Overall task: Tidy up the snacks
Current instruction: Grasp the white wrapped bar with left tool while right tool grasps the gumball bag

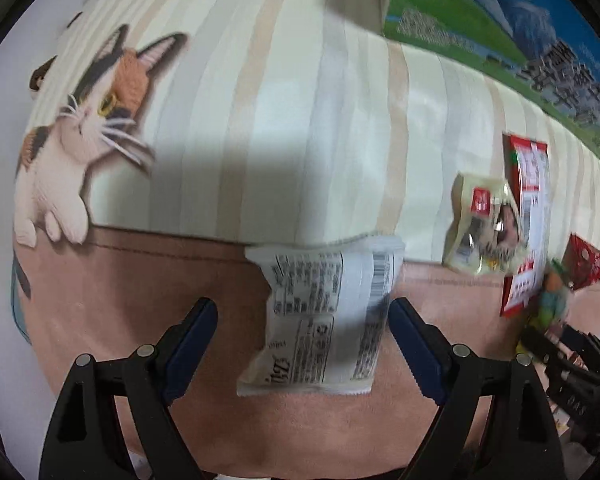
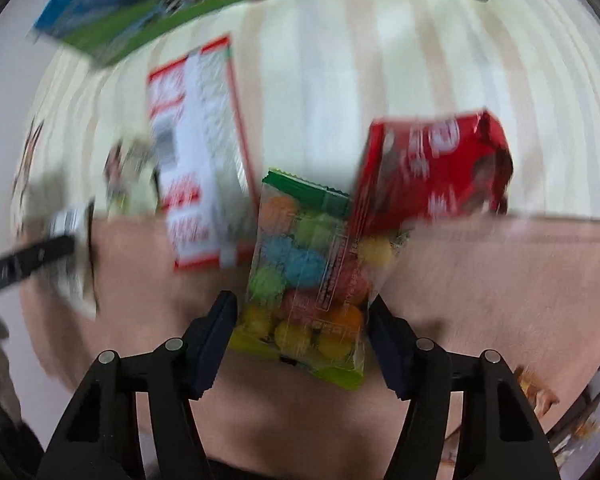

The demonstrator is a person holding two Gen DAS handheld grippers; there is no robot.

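1. White snack packet lies flat between the fingers of the left tongs; jaws spread, right pad near its edge, left pad well clear.
2. Candy bag, clear with coloured balls, sits between the right tongs; pads at both side edges, contact blurred, so I cannot tell whether it is pinched.
3. Red pouch overlaps the candy bag's far corner; red-and-white packet lies just left of it.
4. Risk: lifting may drag the red pouch along.
5. Risk: the slick film may slip from an edge pinch.
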